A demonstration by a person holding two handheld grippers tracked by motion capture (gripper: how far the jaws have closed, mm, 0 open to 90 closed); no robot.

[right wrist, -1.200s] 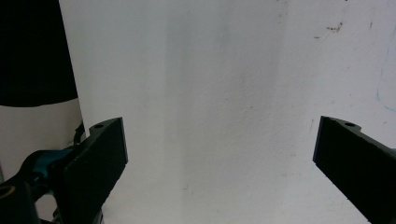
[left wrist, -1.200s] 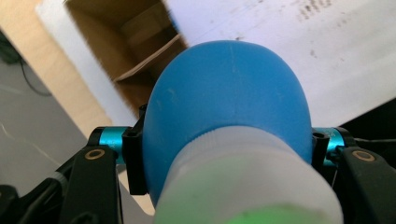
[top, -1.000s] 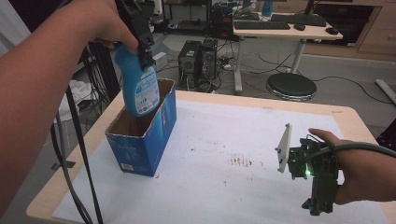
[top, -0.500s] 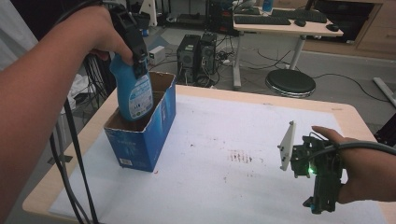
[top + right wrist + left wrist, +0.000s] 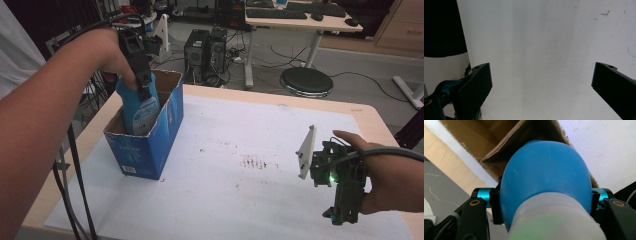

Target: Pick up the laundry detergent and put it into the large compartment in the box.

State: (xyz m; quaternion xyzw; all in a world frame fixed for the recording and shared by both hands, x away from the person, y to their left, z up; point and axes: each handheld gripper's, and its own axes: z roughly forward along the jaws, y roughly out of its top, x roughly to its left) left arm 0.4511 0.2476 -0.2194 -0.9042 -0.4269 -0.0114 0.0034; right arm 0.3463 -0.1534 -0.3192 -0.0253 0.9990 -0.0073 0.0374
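Bottle placement: my left gripper (image 5: 142, 92) is clamped on the blue plastic bottle with a white cap (image 5: 138, 107), half inside the open blue cardboard box (image 5: 160, 135) on the tabletop (image 5: 250, 200). I should keep it upright, clear of the walls, and release only once seated. Right gripper (image 5: 345, 215) idles, jaws apart.

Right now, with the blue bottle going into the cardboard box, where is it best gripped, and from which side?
Probably as the left tongs hold it: across the shoulder of the blue bottle just below its white cap, coming from above. The bottle stands nearly upright, and the walls of the cardboard box block its lower sides.
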